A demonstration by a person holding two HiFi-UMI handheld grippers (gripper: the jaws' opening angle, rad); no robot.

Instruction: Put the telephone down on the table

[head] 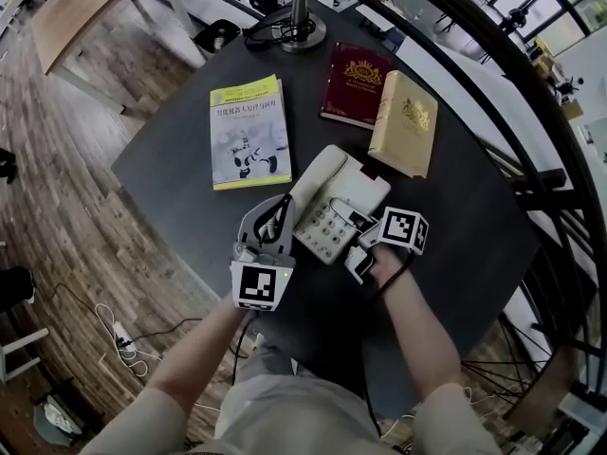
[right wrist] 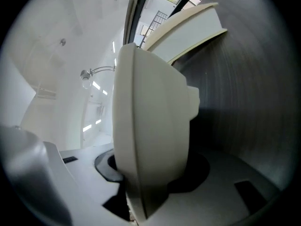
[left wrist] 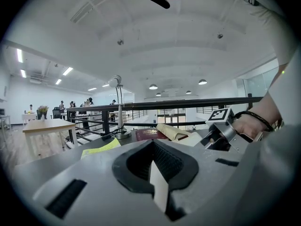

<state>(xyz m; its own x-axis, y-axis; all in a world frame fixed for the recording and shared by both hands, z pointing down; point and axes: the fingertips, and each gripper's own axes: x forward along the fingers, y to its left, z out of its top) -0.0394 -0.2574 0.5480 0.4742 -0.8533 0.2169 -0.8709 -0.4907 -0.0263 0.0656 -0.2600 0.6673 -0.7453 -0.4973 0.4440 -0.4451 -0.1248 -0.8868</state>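
Note:
The cream telephone (head: 334, 200) sits low at the middle of the dark round table (head: 190, 150), handset along its left side, keypad toward me. I cannot tell whether it rests on the top. My left gripper (head: 283, 209) is at its near left edge; in the left gripper view the jaws (left wrist: 157, 182) are closed on a thin pale sliver, apparently the phone's rim. My right gripper (head: 358, 227) holds the near right edge, and in the right gripper view the telephone body (right wrist: 150, 117) fills the gap between the jaws (right wrist: 150, 173), pressed from both sides.
A yellow book (head: 248, 131) lies left of the phone. A dark red book (head: 353, 83) and a cream book (head: 405, 123) lie behind it. A lamp base with a coiled cable (head: 296, 28) stands at the far edge. A railing (head: 531, 93) curves round the right.

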